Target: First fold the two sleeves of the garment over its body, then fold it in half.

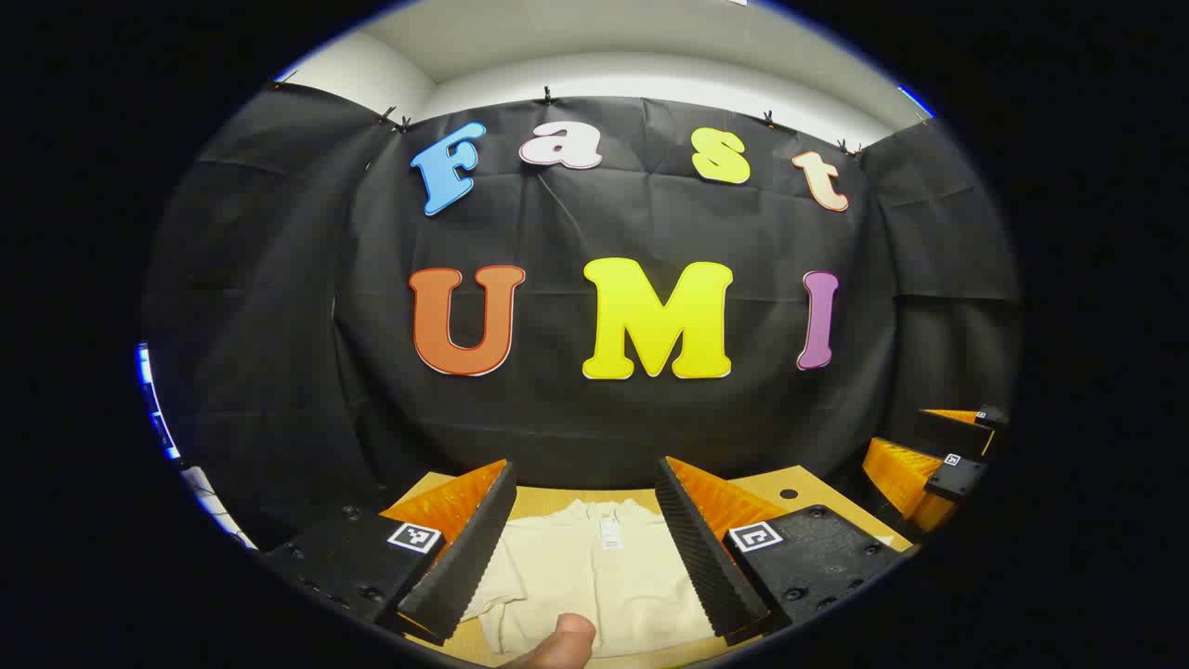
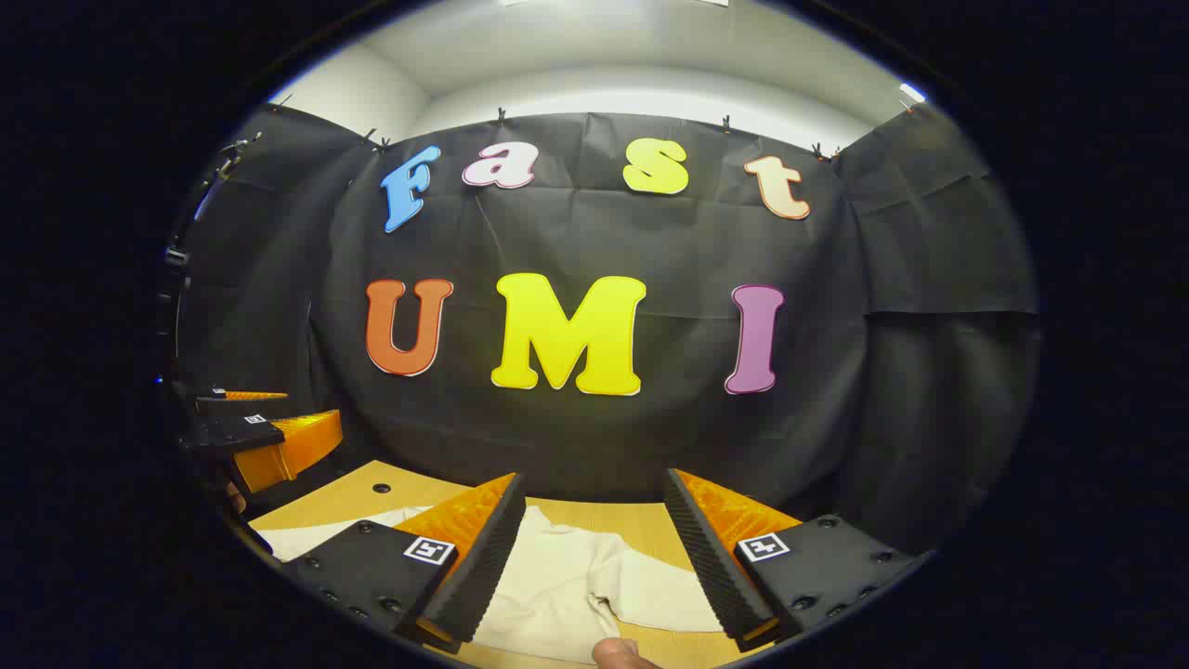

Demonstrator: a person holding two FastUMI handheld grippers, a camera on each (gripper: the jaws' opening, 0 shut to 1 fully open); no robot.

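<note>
A cream garment point(image 1: 594, 576) lies flat on the wooden table point(image 1: 799, 488), its collar and neck label toward the far wall. My left gripper point(image 1: 585, 497) hangs open above it, fingers wide apart and nothing between them. In the right gripper view the garment point(image 2: 567, 585) shows with a sleeve running out to the right over the wood. My right gripper point(image 2: 594, 506) is also open above that part, holding nothing. Each gripper appears at the edge of the other's view: the right gripper point(image 1: 929, 460) and the left gripper point(image 2: 265, 441).
The table point(image 2: 344, 497) ends at the black cloth wall close behind. A small round hole point(image 1: 789, 493) is in the tabletop near the back edge. A fingertip point(image 1: 557, 641) shows at the bottom of the left gripper view.
</note>
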